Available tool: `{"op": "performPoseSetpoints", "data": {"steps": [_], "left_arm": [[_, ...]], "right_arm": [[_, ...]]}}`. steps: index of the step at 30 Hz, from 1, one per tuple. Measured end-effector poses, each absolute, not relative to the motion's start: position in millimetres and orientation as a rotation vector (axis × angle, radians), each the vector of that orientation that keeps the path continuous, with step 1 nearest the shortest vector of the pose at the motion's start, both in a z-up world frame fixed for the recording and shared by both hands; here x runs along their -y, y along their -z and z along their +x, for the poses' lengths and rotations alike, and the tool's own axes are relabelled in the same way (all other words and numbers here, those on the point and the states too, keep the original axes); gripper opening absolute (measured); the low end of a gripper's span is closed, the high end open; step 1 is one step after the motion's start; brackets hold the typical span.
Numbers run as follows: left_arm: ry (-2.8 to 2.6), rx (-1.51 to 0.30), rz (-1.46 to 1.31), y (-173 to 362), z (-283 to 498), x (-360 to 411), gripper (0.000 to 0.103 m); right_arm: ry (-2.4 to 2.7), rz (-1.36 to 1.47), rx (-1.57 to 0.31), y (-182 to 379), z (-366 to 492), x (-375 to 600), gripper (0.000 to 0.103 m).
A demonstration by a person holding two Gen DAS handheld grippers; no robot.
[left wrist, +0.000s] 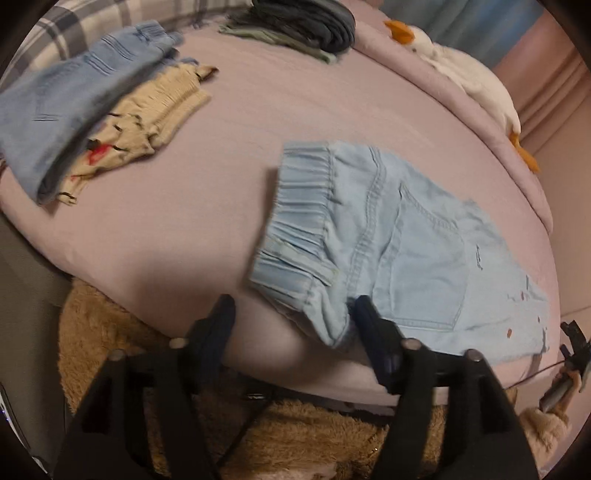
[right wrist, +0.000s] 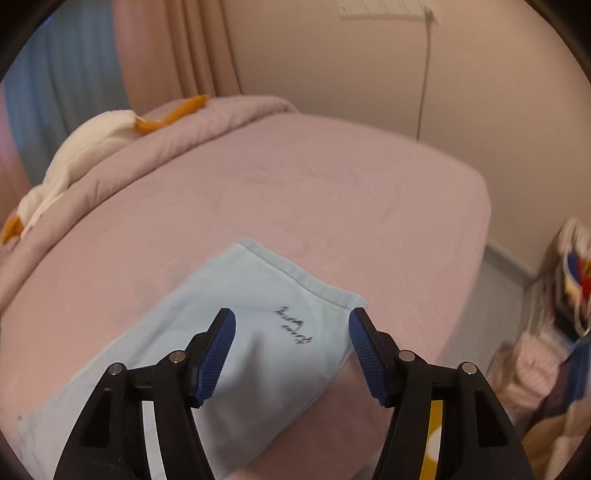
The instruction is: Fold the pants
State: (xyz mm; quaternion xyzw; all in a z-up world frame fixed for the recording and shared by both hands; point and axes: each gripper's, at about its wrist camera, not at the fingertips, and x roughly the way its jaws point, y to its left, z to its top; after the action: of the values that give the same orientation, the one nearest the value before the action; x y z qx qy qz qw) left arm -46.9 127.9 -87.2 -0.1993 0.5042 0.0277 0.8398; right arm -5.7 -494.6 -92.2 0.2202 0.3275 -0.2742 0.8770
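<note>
Light blue denim pants (left wrist: 399, 236) lie flat on the pink bed (left wrist: 229, 177), elastic waistband to the left, a back pocket facing up. My left gripper (left wrist: 293, 317) hovers open at the bed's near edge, just off the waistband's lower corner, with nothing pressed between its fingers. In the right wrist view the pants' leg end (right wrist: 258, 321), with dark script on it, lies near the bed's near edge. My right gripper (right wrist: 291, 332) stands open above that leg end, blue pads (right wrist: 218, 350) apart and holding nothing.
Folded blue jeans (left wrist: 70, 99) lie on a beige garment (left wrist: 147, 122) at the left. A dark clothes pile (left wrist: 303, 22) sits at the far side. A white plush goose (left wrist: 469, 77) lies along the bed's far right. A tan rug (left wrist: 110, 332) covers the floor below.
</note>
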Motion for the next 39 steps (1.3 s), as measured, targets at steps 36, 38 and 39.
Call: {"op": "performPoseSetpoints", "data": {"steps": [36,38,39], "left_arm": [[0.131,-0.986,-0.325,94.1,-8.7,-82.4,0.064],[0.132,-0.987,-0.324,94.0,-8.4,-82.0,0.065],[0.133,-0.986,-0.323,93.8,-8.7,-82.1,0.065]], "right_arm": [[-0.016,0.178,-0.944,132.8,48.4,304.8,0.087],[-0.014,0.175,-0.941,133.8,49.7,301.3,0.087],[-0.013,0.174,-0.940,134.2,49.6,299.5,0.087]]}}
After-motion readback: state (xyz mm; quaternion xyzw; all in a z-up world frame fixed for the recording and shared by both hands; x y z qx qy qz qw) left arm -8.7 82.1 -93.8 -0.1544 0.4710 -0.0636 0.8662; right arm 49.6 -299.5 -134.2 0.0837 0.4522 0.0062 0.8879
